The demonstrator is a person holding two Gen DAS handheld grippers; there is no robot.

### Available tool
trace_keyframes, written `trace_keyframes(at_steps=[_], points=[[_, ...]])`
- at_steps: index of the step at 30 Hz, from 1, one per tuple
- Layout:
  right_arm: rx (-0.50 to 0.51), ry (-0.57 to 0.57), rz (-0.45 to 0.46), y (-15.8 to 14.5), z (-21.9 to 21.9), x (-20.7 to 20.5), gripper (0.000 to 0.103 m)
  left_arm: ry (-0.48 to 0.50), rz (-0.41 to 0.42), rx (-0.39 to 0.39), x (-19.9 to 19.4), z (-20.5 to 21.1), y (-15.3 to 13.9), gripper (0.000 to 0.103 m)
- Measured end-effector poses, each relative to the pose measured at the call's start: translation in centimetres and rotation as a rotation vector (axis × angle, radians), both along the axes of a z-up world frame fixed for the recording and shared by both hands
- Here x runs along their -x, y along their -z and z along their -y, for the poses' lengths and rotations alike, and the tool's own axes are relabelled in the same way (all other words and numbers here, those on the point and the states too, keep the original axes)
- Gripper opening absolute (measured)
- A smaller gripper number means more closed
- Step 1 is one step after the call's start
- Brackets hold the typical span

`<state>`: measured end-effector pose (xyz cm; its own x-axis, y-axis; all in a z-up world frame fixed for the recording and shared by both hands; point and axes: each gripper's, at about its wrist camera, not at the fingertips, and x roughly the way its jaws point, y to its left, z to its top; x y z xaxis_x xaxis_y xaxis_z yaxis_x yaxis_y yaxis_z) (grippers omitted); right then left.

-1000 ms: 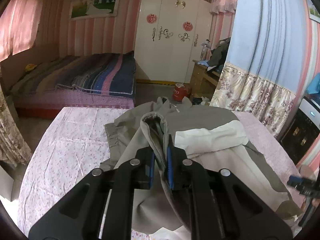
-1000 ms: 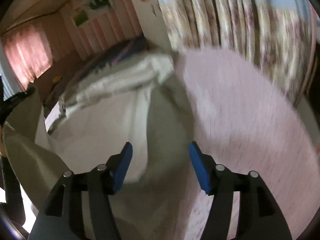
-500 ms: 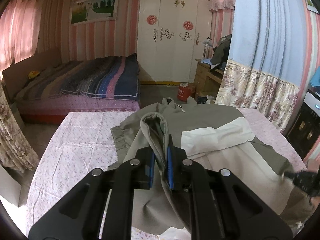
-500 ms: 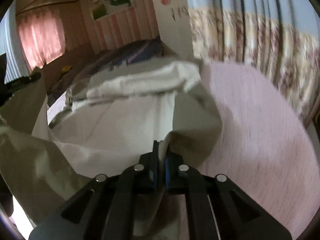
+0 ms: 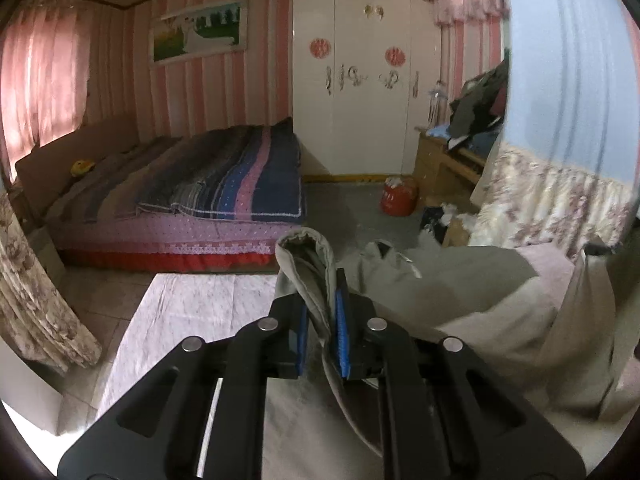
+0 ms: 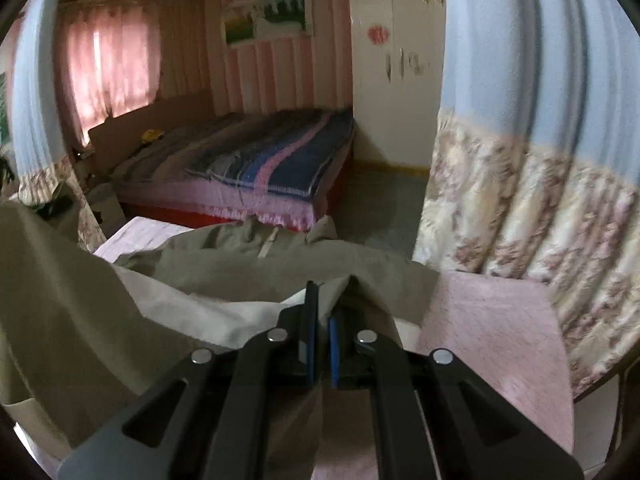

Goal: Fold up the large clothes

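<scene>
Bedroom, pink-covered bench (image 5: 188, 312) | jacket (image 5: 460, 280) half-lifted off it | left gripper (image 5: 322, 336) clenched on a bunched hem, right gripper (image 6: 320, 350) on a thin edge | risk: I reckon that thin edge slips free, dropping the fold.

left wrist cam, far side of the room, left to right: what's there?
Pink window curtain → bed → white wardrobe → red container on the floor → wooden dresser piled with clothes → blue floral-hemmed curtain.
</scene>
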<state>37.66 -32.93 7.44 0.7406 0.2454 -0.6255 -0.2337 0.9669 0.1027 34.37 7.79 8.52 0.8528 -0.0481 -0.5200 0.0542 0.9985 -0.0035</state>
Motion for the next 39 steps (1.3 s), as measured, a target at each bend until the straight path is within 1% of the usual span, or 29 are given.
trace_keyframes(at_steps=[2,3,4,5,6,7,8,9,10,11,12,13,16,17,18,19,21,23,25,27,28,30,32,33,35,36,37,38,39], points=[[-0.066,0.033,-0.131,1.7,0.8,-4.3,0.004,-0.006,-0.059,-0.021,-3.9,-0.3,1.4,0.02],[-0.126,0.052,-0.193,3.0,1.5,-6.3,0.005,-0.017,-0.083,-0.035,-5.2,-0.4,2.0,0.021],[-0.222,0.073,-0.259,4.6,2.6,-8.6,0.007,-0.03,-0.111,-0.052,-6.7,-0.5,3.0,0.027],[-0.275,0.077,-0.324,6.1,3.2,-10.2,0.016,-0.037,-0.172,-0.071,-8.9,-0.7,4.8,0.04],[-0.305,0.096,-0.389,7.6,3.8,-11.5,0.022,-0.058,-0.202,-0.082,-9.9,-0.9,5.8,0.05],[-0.321,0.134,-0.44,9.2,4.6,-12.5,0.036,-0.114,-0.244,-0.103,-11.0,-1.4,7.2,0.068],[-0.336,0.145,-0.461,10.0,5.1,-12.8,0.048,-0.138,-0.259,-0.109,-11.3,-1.8,7.8,0.074],[-0.377,0.14,-0.452,10.2,5.9,-12.6,0.052,-0.141,-0.261,-0.102,-11.3,-2.2,8.2,0.075],[-0.426,0.129,-0.421,10.0,6.7,-12.0,0.064,-0.133,-0.252,-0.081,-11.0,-2.7,8.4,0.084],[-0.478,0.131,-0.38,9.5,7.6,-11.2,0.081,-0.133,-0.235,-0.051,-10.4,-3.6,8.3,0.096],[-0.515,0.153,-0.333,9.0,8.7,-10.1,0.086,-0.146,-0.213,-0.031,-9.6,-4.6,8.1,0.1],[-0.52,0.195,-0.259,8.1,9.8,-8.6,0.089,-0.149,-0.201,-0.023,-9.2,-5.1,7.9,0.1],[-0.406,0.221,-0.076,5.9,10.1,-5.1,0.092,-0.226,-0.203,-0.071,-8.4,-7.1,6.2,0.1],[-0.383,0.172,-0.007,5.4,9.5,-3.8,0.095,-0.245,-0.179,-0.063,-7.7,-7.9,5.4,0.1],[-0.375,0.129,0.024,5.2,9.2,-3.5,0.097,-0.227,-0.168,-0.032,-7.1,-8.6,4.9,0.1],[-0.336,0.033,0.048,4.9,7.9,-3.3,0.099,-0.178,-0.181,0.022,-6.7,-9.2,4.7,0.1],[-0.201,-0.056,0.06,4.8,5.8,-3.3,0.099,-0.112,-0.212,0.08,-6.4,-9.6,4.8,0.1],[-0.026,-0.115,0.094,5.5,3.9,-2.9,0.099,-0.076,-0.223,0.074,-6.0,-9.7,5.3,0.1],[0.11,-0.169,0.129,6.6,2.6,-3.1,0.099,-0.021,-0.259,0.06,-6.1,-9.1,6.3,0.1],[0.185,-0.204,0.116,7.8,2.6,-3.5,0.099,0.046,-0.296,0.072,-6.5,-8.7,7.6,0.1],[0.251,-0.228,0.085,8.6,2.0,-4.4,0.099,0.069,-0.315,0.073,-6.8,-8.4,8.2,0.1],[0.296,-0.261,0.078,8.7,1.0,-4.7,0.099,0.088,-0.37,0.062,-7.5,-7.6,9.8,0.1],[0.319,-0.333,0.063,8.8,-0.6,-4.9,0.099,0.093,-0.423,0.07,-8.5,-7.0,11.1,0.099],[0.344,-0.371,0.047,8.9,-1.5,-4.6,0.099,0.096,-0.442,0.078,-9.0,-6.6,11.8,0.096],[0.396,-0.412,0.029,9.4,-2.8,-4.3,0.099,0.105,-0.483,0.084,-10.0,-5.8,13.1,0.067],[0.382,-0.426,0.011,9.5,-2.9,-4.1,0.099,0.098,-0.498,0.075,-10.4,-5.4,13.7,0.063],[0.354,-0.429,0.0,9.5,-2.6,-3.7,0.099,0.085,-0.507,0.059,-10.8,-5.1,14.1,0.053],[0.323,-0.431,-0.012,9.4,-2.2,-3.4,0.098,0.072,-0.509,0.047,-11.1,-4.8,14.4,0.048],[0.302,-0.424,-0.022,9.6,-1.8,-3.2,0.098,0.058,-0.505,0.039,-11.3,-4.7,14.5,0.048]])
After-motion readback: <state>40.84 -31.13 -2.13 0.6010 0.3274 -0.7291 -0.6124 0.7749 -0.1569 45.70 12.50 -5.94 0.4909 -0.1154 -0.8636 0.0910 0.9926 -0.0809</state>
